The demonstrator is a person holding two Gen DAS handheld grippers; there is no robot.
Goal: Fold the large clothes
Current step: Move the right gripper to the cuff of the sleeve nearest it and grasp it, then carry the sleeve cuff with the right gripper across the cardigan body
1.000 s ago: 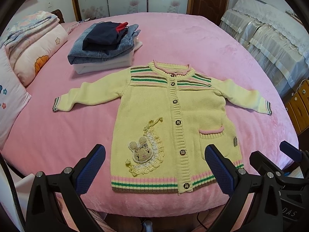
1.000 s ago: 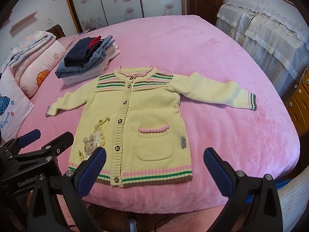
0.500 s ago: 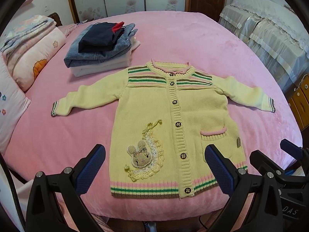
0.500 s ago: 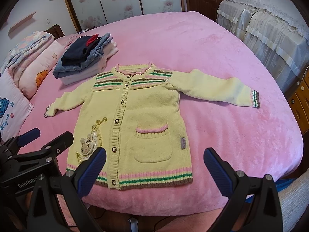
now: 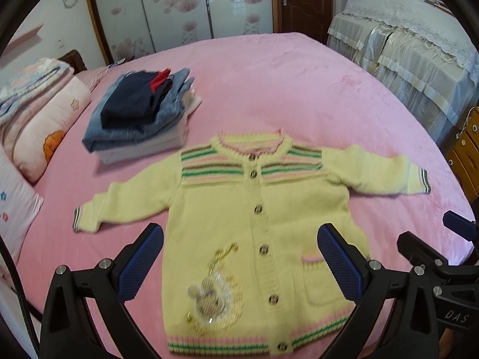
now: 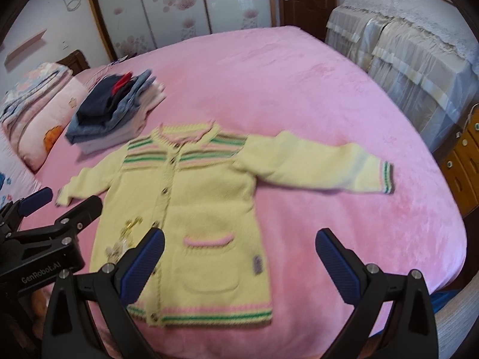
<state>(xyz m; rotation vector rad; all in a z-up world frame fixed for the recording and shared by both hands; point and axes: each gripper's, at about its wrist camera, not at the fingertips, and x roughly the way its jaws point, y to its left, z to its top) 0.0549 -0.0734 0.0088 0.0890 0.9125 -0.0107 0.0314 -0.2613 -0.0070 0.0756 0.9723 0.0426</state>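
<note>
A yellow knit cardigan (image 5: 227, 215) with striped yoke, buttons and a rabbit patch lies flat, front up, on the pink bed (image 5: 269, 83), both sleeves spread out. It also shows in the right wrist view (image 6: 194, 203). My left gripper (image 5: 239, 266) is open and empty, above the cardigan's lower half. My right gripper (image 6: 239, 266) is open and empty, above the cardigan's pocket side and hem. The left gripper's body shows in the right wrist view (image 6: 45, 239); the right one's in the left wrist view (image 5: 434, 275).
A stack of folded clothes (image 5: 140, 113) lies on the bed beyond the left sleeve. Pillows and folded quilts (image 5: 33, 113) lie at the left. A covered sofa (image 5: 413, 53) and a wooden cabinet (image 5: 467, 155) stand to the right of the bed.
Both grippers have moved forward over the bed, so the cardigan looks closer and lower between the fingers. The cardigan itself has not moved.
</note>
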